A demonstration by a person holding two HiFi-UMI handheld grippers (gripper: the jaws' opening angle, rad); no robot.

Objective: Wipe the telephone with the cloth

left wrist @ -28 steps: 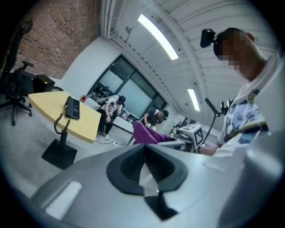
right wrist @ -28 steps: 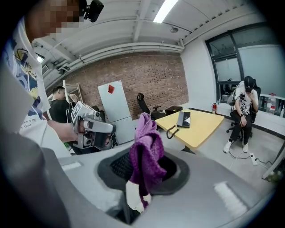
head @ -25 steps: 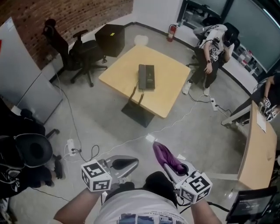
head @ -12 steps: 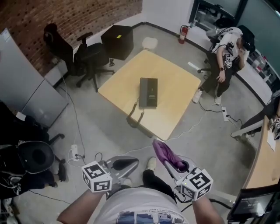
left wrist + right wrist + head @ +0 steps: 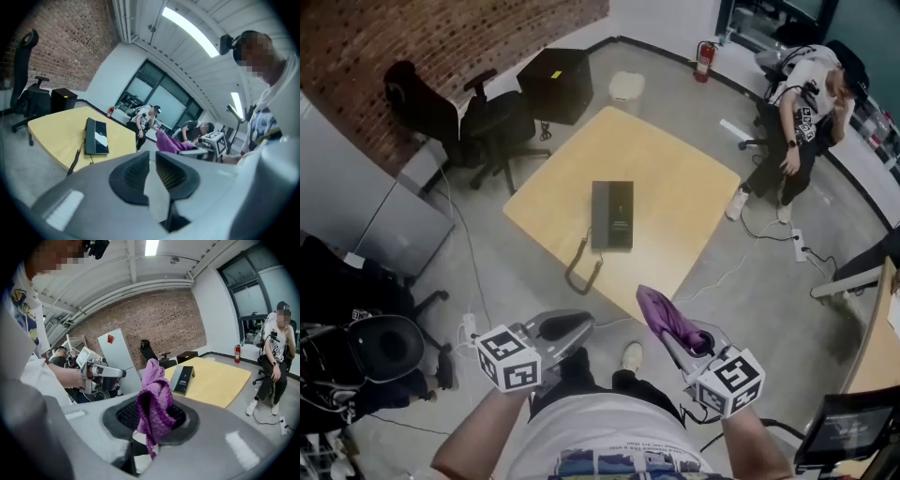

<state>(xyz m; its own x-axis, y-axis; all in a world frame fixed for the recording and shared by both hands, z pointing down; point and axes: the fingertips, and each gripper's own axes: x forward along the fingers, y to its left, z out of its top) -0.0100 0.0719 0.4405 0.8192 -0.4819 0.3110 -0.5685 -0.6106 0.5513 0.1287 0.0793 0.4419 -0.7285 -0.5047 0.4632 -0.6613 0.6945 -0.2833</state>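
Note:
The black telephone (image 5: 612, 216) lies on the yellow table (image 5: 675, 183), its coiled cord (image 5: 577, 270) hanging over the near edge. Both grippers are held low in front of the person, well short of the table. My right gripper (image 5: 667, 330) is shut on the purple cloth (image 5: 661, 314), which sticks up out of the jaws in the right gripper view too, cloth (image 5: 152, 399). My left gripper (image 5: 567, 326) holds nothing. Its jaws are opening, and a narrow gap shows between the pads (image 5: 136, 171). The telephone (image 5: 96, 137) shows ahead of it.
Black office chairs (image 5: 478, 117) and a black box (image 5: 555, 82) stand beyond the table's far left. A person (image 5: 802, 122) sits at the far right. Cables and a power strip (image 5: 469, 328) lie on the concrete floor. A wooden desk (image 5: 881, 347) runs along the right.
The table and telephone have drawn nearer and lower in the head view as the person walks toward them. Both grippers keep their stance, and the cloth stays in the right one.

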